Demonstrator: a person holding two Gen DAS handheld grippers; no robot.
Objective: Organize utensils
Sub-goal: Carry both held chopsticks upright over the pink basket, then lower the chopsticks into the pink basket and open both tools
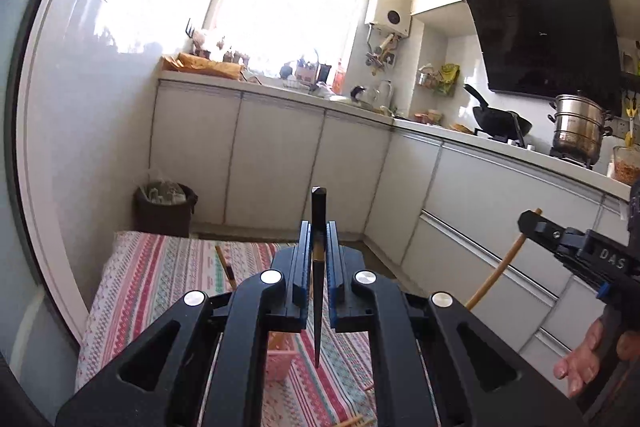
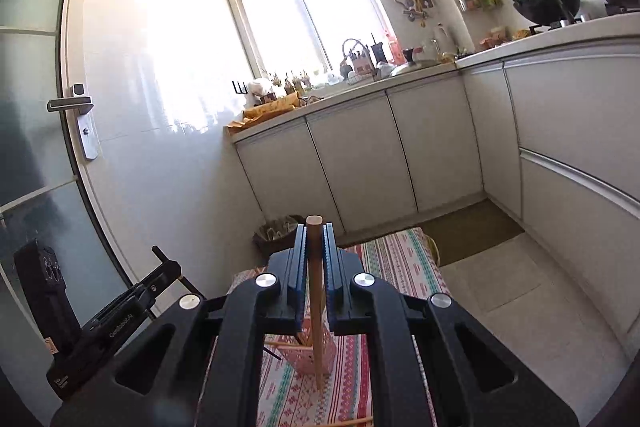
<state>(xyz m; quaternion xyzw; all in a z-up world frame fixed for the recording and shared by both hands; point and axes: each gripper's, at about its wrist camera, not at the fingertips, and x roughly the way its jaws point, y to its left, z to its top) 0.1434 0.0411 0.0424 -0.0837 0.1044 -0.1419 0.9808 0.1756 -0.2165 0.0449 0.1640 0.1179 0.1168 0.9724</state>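
A striped tablecloth (image 2: 394, 267) covers the low counter in a narrow kitchen, where a pink holder (image 2: 310, 351) sits below both tools, apparently the destination for the utensils being sorted. Loose chopsticks lie on the cloth, one (image 1: 225, 263) near its far end. The left gripper (image 1: 319, 267) has its fingers closed almost fully, pinching a dark chopstick (image 1: 318, 291) upright, its tapered tip hanging just above the cloth beside the holder. The right gripper (image 2: 315, 267) likewise has its fingers drawn in tight around a pale wooden chopstick (image 2: 316, 307), tip down over the holder. Both sticks appear held vertical so that they can drop tip-first into it.
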